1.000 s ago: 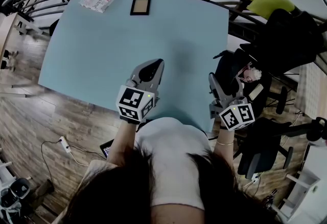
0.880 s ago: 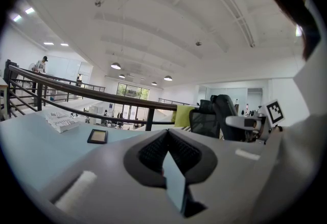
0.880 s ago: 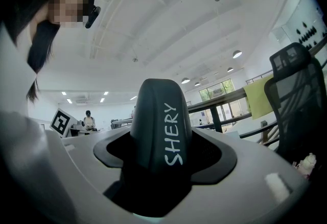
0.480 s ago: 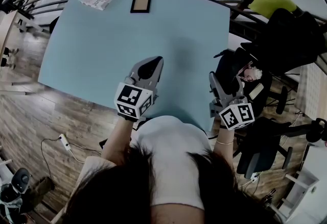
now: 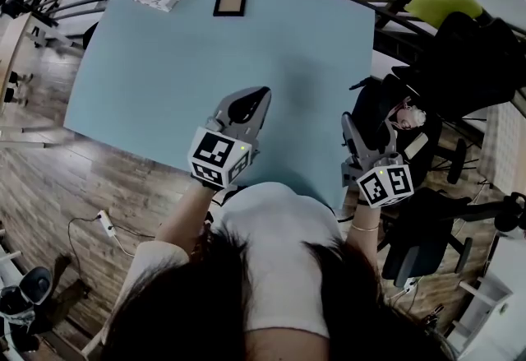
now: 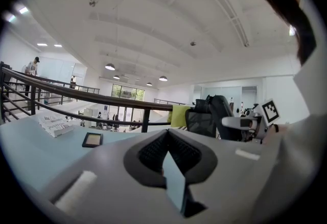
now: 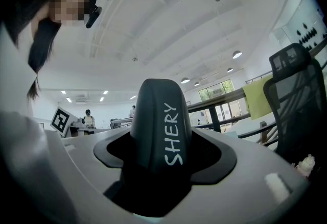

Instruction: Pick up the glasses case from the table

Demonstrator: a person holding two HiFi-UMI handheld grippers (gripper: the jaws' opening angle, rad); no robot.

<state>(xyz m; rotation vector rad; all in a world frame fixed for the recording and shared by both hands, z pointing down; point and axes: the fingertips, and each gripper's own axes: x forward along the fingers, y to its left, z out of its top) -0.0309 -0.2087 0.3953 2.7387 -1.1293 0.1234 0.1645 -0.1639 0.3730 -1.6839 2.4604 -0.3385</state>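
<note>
Right, your right gripper (image 5: 362,137) is clamped on the dark glasses case (image 7: 161,136). Its white lettering fills the right gripper view, yet the head view barely shows it beside the table (image 5: 164,63) edge. Your left gripper (image 5: 246,104) hovers over the table, jaws together, empty.

**Three cameras around the blue table (image 5: 205,47)**

The head view looks steeply down from above the table's near edge. The left gripper view skims low across the table toward the far railing (image 6: 76,96). The right gripper view looks level from the table's near right corner, with the glasses case (image 7: 161,126) close to the lens. The head and left gripper views share the small frame (image 5: 230,0).
</note>
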